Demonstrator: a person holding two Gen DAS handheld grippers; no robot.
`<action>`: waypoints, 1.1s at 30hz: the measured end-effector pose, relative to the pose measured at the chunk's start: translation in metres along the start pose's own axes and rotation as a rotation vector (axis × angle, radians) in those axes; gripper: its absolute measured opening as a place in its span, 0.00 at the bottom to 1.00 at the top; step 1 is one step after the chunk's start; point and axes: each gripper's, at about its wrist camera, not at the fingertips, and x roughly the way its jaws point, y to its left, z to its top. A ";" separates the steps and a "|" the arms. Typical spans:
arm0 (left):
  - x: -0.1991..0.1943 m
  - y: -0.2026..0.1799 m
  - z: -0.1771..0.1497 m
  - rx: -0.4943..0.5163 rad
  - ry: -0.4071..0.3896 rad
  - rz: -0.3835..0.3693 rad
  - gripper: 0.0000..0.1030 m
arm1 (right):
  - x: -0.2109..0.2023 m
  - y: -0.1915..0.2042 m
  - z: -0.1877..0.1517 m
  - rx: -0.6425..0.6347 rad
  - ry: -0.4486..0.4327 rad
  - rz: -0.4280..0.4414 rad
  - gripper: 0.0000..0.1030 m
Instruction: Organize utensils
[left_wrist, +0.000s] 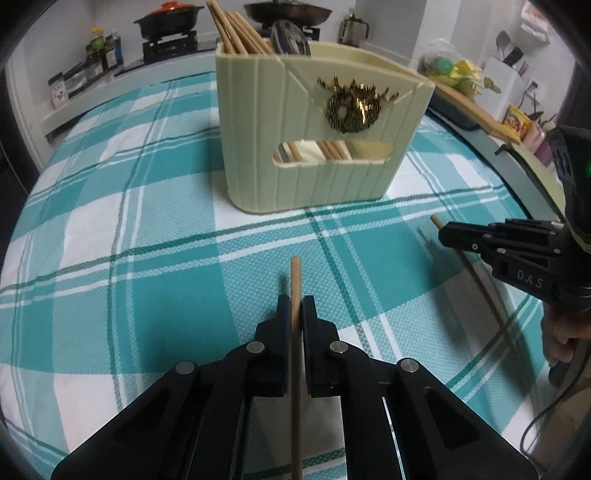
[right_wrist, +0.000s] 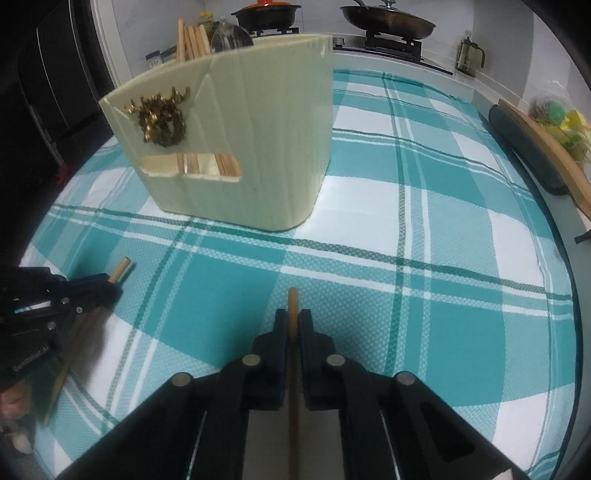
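- Left gripper (left_wrist: 295, 306): clamped on one wooden chopstick (left_wrist: 295, 280), tip over the checked tablecloth (left_wrist: 147, 258).
- Right gripper (right_wrist: 293, 319): clamped on a second chopstick (right_wrist: 293, 306).
- Cream utensil holder (left_wrist: 317, 147): ahead, unobstructed, holding chopsticks; its far compartments hidden.
- Pots (right_wrist: 388, 22): behind, on stove.

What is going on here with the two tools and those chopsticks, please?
A person is sorting utensils on a checked tablecloth. The left tool is shut on one wooden chopstick, and the right tool is shut on another chopstick. The cream utensil holder, which already holds several chopsticks, stands ahead of both; neither stick is in it yet.
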 end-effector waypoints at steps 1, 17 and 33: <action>-0.011 0.001 0.002 -0.010 -0.031 -0.007 0.04 | -0.008 0.000 0.000 0.012 -0.022 0.017 0.06; -0.152 -0.015 -0.003 -0.012 -0.331 -0.102 0.04 | -0.176 0.035 -0.010 0.006 -0.374 0.122 0.06; -0.222 -0.030 -0.002 0.014 -0.433 -0.151 0.04 | -0.253 0.061 -0.034 -0.064 -0.636 0.086 0.06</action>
